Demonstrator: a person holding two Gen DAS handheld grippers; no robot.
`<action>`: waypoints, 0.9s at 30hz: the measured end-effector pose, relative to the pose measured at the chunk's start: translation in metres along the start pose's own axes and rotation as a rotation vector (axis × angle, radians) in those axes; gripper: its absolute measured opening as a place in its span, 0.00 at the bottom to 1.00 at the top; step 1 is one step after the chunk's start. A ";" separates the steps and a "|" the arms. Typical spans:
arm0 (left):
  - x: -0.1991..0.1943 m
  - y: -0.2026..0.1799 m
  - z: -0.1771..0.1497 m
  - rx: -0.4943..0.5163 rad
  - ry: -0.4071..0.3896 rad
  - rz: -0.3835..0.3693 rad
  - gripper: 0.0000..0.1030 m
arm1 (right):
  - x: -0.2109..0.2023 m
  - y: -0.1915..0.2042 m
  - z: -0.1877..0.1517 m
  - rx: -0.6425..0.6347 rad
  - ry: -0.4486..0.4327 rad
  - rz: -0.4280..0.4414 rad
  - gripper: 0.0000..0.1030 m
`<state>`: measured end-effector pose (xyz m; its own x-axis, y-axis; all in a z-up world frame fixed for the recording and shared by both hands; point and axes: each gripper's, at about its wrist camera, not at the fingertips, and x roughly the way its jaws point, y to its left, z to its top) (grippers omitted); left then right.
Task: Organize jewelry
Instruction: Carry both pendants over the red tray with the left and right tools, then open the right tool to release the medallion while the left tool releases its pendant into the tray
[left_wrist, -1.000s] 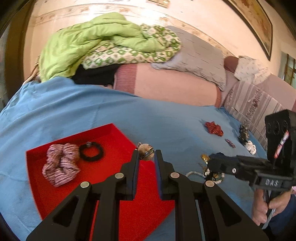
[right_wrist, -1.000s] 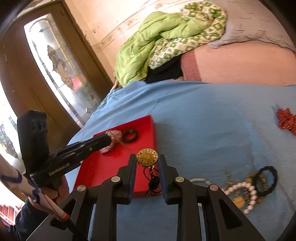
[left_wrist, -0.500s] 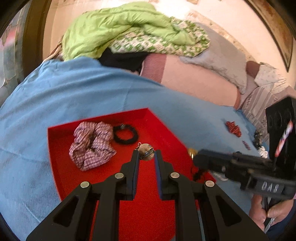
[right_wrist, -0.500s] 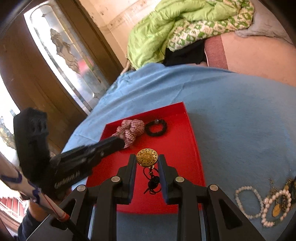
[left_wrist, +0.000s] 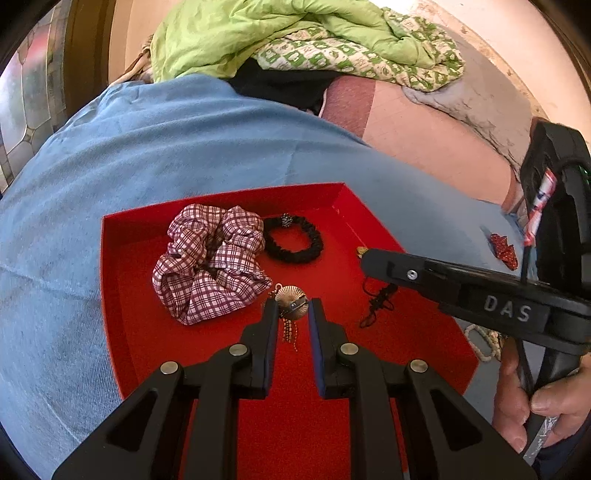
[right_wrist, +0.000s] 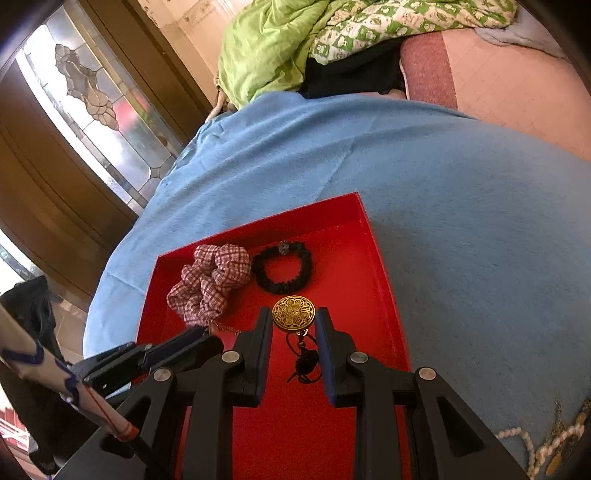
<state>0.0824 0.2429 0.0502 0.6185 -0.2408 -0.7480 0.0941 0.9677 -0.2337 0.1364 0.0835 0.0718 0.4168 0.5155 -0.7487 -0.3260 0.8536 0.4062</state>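
Note:
A red tray (left_wrist: 122, 295) (right_wrist: 384, 280) lies on the blue bedspread. In it rest a plaid scrunchie (left_wrist: 207, 262) (right_wrist: 210, 280) and a black beaded bracelet (left_wrist: 293, 238) (right_wrist: 282, 266). My left gripper (left_wrist: 291, 306) is shut on a fan-shaped gold earring (left_wrist: 291, 306) with a dangling fringe, held just above the tray floor. My right gripper (right_wrist: 293, 317) is shut on a round gold medallion (right_wrist: 293, 312) with a black cord tassel hanging below it, also over the tray. In the left wrist view the right gripper (left_wrist: 365, 254) reaches in from the right, its tassel (left_wrist: 376, 302) dangling.
A red beaded piece (left_wrist: 504, 249) and pearl strands (left_wrist: 484, 343) (right_wrist: 543, 443) lie on the bedspread right of the tray. Green bedding (left_wrist: 280, 33) and pillows are heaped at the back. A stained-glass door (right_wrist: 92, 107) stands at the left. A hand (left_wrist: 532, 402) grips the right tool.
Both grippers have come over the red tray and sunk toward it, each still holding its piece. The right gripper travelled from the loose jewelry at the right onto the tray.

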 end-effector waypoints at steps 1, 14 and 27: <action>0.001 0.000 0.000 -0.003 0.003 0.004 0.15 | 0.002 0.001 0.001 -0.003 0.003 -0.006 0.24; 0.005 0.007 0.000 -0.043 0.044 0.039 0.15 | 0.030 0.000 0.006 0.005 0.053 -0.046 0.24; 0.006 0.005 0.001 -0.051 0.051 0.066 0.15 | 0.039 0.001 0.007 0.003 0.068 -0.068 0.24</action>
<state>0.0872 0.2467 0.0447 0.5811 -0.1817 -0.7933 0.0141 0.9769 -0.2134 0.1583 0.1050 0.0464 0.3788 0.4504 -0.8085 -0.2968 0.8866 0.3548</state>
